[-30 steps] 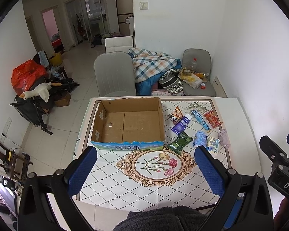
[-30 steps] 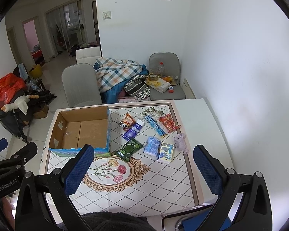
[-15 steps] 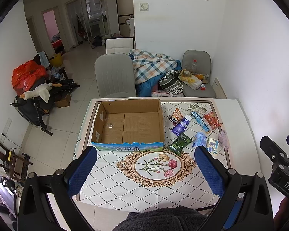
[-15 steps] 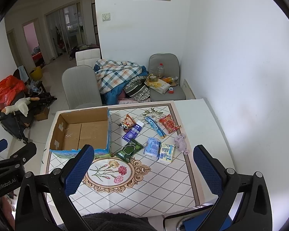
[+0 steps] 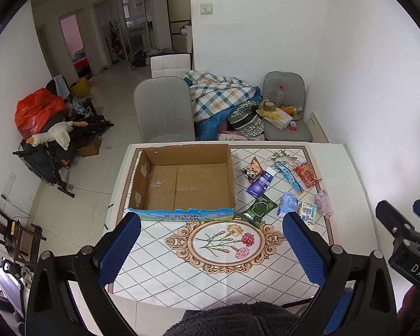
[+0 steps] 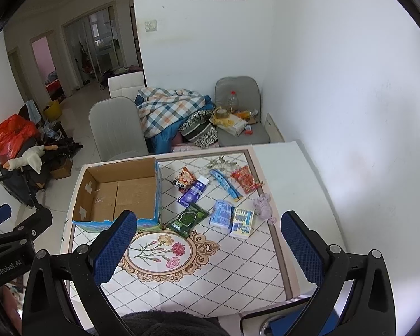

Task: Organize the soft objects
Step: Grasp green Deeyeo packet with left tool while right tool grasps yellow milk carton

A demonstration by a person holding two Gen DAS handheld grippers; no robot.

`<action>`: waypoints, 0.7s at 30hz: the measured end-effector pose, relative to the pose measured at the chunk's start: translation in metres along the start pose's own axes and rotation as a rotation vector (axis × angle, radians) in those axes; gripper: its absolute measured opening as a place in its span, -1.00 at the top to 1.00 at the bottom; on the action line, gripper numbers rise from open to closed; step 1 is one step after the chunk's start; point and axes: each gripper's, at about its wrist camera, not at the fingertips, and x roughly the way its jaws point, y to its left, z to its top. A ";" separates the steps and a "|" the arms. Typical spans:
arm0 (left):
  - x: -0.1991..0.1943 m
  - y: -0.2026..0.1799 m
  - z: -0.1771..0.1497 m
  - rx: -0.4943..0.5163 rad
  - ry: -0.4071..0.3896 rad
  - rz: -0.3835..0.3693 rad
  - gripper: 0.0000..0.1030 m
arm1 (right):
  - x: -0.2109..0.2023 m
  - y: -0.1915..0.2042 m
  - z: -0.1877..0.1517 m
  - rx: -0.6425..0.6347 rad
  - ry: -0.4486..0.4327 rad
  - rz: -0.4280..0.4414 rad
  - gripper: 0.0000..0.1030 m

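An open, empty cardboard box stands on the left half of the table. To its right lie several soft packets: a green pack, a purple tube, two blue tissue packs, a red snack bag, an orange snack bag and a pale pink plush. My left gripper and right gripper are both open and empty, held high above the table's near edge.
The table has a tiled cloth with a flower medallion. A white wall runs along its right. Grey chairs and a checked blanket sit behind it. A folding cart with a plush goose stands far left.
Both grippers have pulled back and up slightly; the table and box look a little smaller and lower in view. Nothing on the table has moved.
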 end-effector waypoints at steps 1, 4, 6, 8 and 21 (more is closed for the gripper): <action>0.006 -0.002 0.003 0.002 0.001 -0.003 -1.00 | 0.004 -0.003 0.000 0.008 0.009 0.001 -1.00; 0.041 -0.015 0.015 0.010 0.039 -0.024 -1.00 | 0.034 -0.021 0.002 0.046 0.070 -0.013 -1.00; 0.072 -0.026 0.024 0.031 0.091 -0.043 -1.00 | 0.066 -0.036 0.004 0.069 0.129 -0.035 -1.00; 0.112 -0.042 0.033 0.062 0.151 -0.058 -1.00 | 0.104 -0.053 0.005 0.091 0.193 -0.057 -1.00; 0.390 -0.171 0.010 0.403 0.623 -0.074 -0.99 | 0.415 -0.148 -0.060 0.265 0.660 -0.021 -1.00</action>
